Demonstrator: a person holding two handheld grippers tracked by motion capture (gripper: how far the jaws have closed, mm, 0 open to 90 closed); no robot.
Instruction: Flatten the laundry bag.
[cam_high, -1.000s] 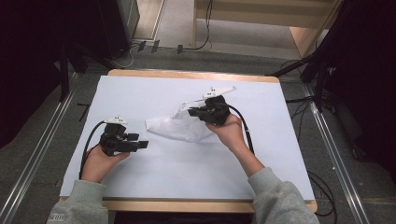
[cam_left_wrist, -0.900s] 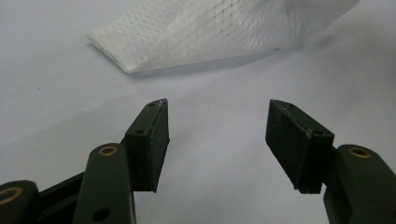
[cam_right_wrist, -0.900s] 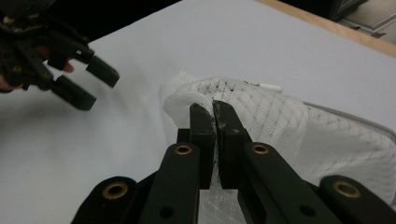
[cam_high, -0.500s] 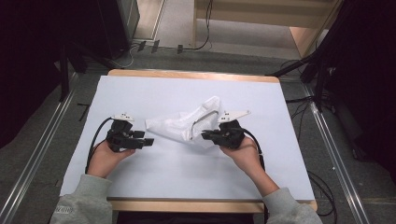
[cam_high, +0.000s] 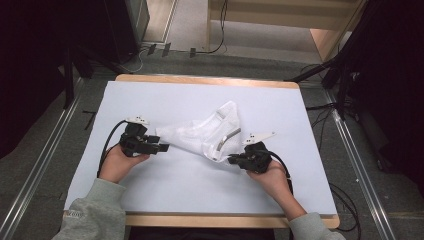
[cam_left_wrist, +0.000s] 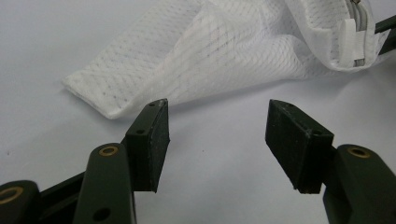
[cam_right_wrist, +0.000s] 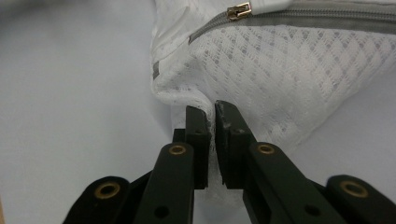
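A white mesh zip bag (cam_high: 200, 134) lies crumpled across the middle of the white table cover. My right gripper (cam_high: 232, 159) is shut on a fold of the mesh bag (cam_right_wrist: 261, 79) at its near right corner, just below the grey zipper (cam_right_wrist: 299, 16) with its brass pull. My left gripper (cam_high: 164, 148) is open and rests on the cover just short of the bag's left corner (cam_left_wrist: 100, 100). Nothing lies between the left gripper's pads (cam_left_wrist: 159, 140). In the left gripper view the mesh bag (cam_left_wrist: 224, 51) spreads beyond the jaws.
The white cover (cam_high: 165, 195) sits on a wooden table whose edge (cam_high: 225, 220) runs along the front. Metal rails (cam_high: 360, 170) flank both sides. Cables (cam_high: 345, 200) trail off to the right, and dark equipment stands at the back left.
My right gripper has pulled the bag's corner toward the front right, dragging and stretching the bag. The left gripper has edged slightly right toward the bag's left corner.
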